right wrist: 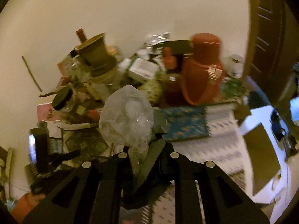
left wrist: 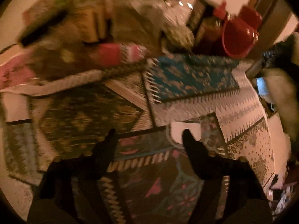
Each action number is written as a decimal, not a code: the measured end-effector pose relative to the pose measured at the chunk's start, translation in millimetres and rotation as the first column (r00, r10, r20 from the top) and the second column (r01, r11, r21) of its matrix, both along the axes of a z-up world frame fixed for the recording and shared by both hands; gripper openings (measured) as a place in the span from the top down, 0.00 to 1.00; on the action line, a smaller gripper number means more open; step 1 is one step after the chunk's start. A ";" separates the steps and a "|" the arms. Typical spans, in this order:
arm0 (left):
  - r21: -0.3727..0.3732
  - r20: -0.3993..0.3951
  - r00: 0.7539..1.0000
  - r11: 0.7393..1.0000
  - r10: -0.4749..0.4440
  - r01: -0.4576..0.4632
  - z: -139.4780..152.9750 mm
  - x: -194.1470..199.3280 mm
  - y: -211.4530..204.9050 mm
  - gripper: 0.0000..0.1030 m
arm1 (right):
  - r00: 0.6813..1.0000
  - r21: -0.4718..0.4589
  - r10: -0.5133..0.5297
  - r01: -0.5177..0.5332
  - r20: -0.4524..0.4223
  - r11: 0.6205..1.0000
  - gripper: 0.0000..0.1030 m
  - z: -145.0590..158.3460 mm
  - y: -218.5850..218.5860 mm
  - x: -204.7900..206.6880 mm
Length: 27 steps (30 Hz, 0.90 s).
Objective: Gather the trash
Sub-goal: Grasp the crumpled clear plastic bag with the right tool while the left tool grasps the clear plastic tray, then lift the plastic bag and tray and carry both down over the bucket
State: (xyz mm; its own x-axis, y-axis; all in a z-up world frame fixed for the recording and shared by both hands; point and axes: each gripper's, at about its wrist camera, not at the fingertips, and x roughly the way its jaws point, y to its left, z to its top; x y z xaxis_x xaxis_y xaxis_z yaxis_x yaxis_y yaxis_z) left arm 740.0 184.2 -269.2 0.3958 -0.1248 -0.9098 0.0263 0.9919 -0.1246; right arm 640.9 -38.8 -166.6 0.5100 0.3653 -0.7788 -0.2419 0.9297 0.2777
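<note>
My right gripper (right wrist: 144, 145) is shut on a crumpled clear plastic bag (right wrist: 127, 117) and holds it above the patterned tablecloth (right wrist: 214, 149). My left gripper (left wrist: 149, 132) is open and empty over the cloth (left wrist: 186, 78). A small white piece of trash (left wrist: 179, 129) lies on the cloth just past its right fingertip (left wrist: 187, 136), partly hidden by it. The left wrist view is blurred.
A heap of clutter fills the table's far side by the wall: a red jug (right wrist: 201, 69), a brown bottle (right wrist: 171, 78), an olive bowl-shaped pot (right wrist: 95, 52), boxes and foil. The left wrist view shows a red cup (left wrist: 239, 37). A white surface (right wrist: 265, 149) lies right.
</note>
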 end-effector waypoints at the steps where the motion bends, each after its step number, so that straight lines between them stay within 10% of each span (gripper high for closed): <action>1: -0.006 -0.020 1.000 1.000 -0.015 0.015 -9.4 4.8 -5.3 0.54 | 1.000 0.001 -0.015 0.015 -0.007 1.000 0.88 -0.3 -9.0 -5.1; 10: -0.040 -0.051 0.998 0.999 -0.033 0.031 -38.5 24.9 -21.1 0.96 | 0.996 0.002 -0.089 0.089 -0.032 0.996 0.88 2.2 -44.2 -33.4; 19: -0.023 -0.044 0.999 1.000 -0.010 0.009 -27.9 17.1 -31.5 1.00 | 0.997 0.011 -0.075 0.076 -0.018 0.997 0.88 11.5 -53.7 -52.8; 27: -0.014 0.125 0.991 0.999 0.048 -0.047 52.1 -23.0 -48.8 1.00 | 0.999 0.027 -0.030 0.028 0.044 0.999 0.88 38.3 -72.6 -72.9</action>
